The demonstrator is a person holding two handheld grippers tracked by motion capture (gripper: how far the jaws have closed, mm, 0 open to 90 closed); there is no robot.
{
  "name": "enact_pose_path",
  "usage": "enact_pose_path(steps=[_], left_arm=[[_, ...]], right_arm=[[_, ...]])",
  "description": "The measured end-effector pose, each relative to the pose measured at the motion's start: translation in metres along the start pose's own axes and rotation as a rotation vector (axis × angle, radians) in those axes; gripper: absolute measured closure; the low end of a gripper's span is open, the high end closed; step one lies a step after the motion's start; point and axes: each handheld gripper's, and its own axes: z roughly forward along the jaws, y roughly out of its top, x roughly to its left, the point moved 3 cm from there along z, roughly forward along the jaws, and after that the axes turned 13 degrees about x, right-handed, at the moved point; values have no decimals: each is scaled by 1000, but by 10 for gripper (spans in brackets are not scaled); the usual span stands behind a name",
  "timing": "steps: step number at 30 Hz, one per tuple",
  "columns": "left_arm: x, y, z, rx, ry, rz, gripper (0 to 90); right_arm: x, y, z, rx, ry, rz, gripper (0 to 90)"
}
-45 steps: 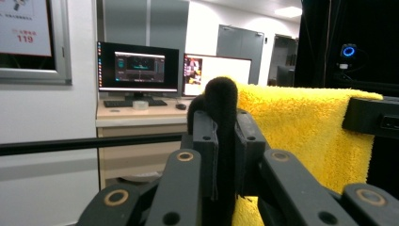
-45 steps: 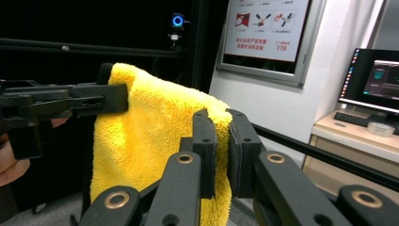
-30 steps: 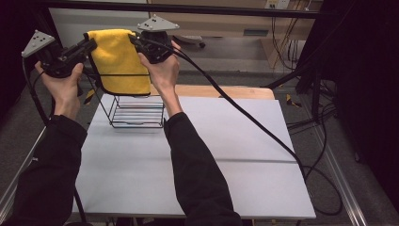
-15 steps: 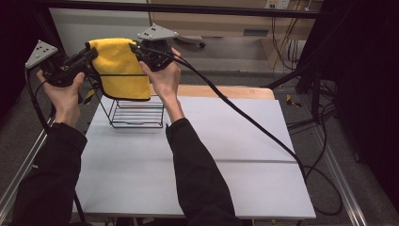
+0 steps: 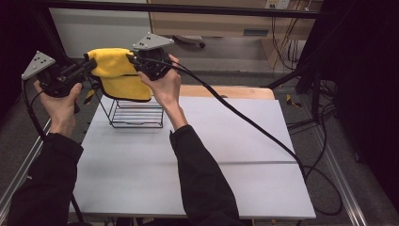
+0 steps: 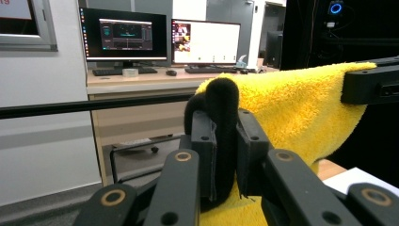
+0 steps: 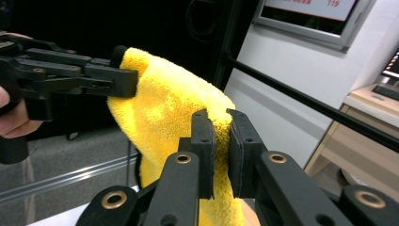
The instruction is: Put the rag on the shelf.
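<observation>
A yellow towel (image 5: 117,75) with a black border hangs spread between my two grippers, above a black wire rack (image 5: 136,113) on the white table. My left gripper (image 5: 89,63) is shut on the towel's left corner; in the left gripper view the black edge (image 6: 225,117) is pinched between the jaws. On the right, my right gripper (image 5: 132,59) is shut on the other corner, and the yellow towel (image 7: 179,113) drapes down past its jaws. The towel's lower edge hangs just over the rack's top.
The white table (image 5: 226,155) stretches right of and in front of the rack. A thick black cable (image 5: 244,122) trails from the right gripper across the table. A wooden board (image 5: 235,92) lies at the far edge. Monitors (image 6: 164,40) stand on a desk behind.
Both hands have come down a little with the towel, bringing its lower edge closer to the wire rack. Both grips are unchanged.
</observation>
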Motion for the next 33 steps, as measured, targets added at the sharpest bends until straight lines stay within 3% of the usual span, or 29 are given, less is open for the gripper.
enact_pose_path(steps=[8,18,23,26,30,33], left_arm=[[-8,-10,-8,64,2,17,787],[-11,-21,-14,142,-4,17,759],[-10,-18,-21,181,-11,11,651],[-9,-13,-25,198,-3,27,595],[-11,-14,-27,214,-20,36,613],[-14,-19,-27,247,-31,50,703]], right_arm=[[9,-10,-4,48,43,10,821],[20,-21,-4,104,69,-26,820],[23,-23,-3,112,67,-42,820],[24,-23,-3,117,67,-47,819],[27,-26,-2,126,67,-58,816],[28,-30,-2,133,73,-61,811]])
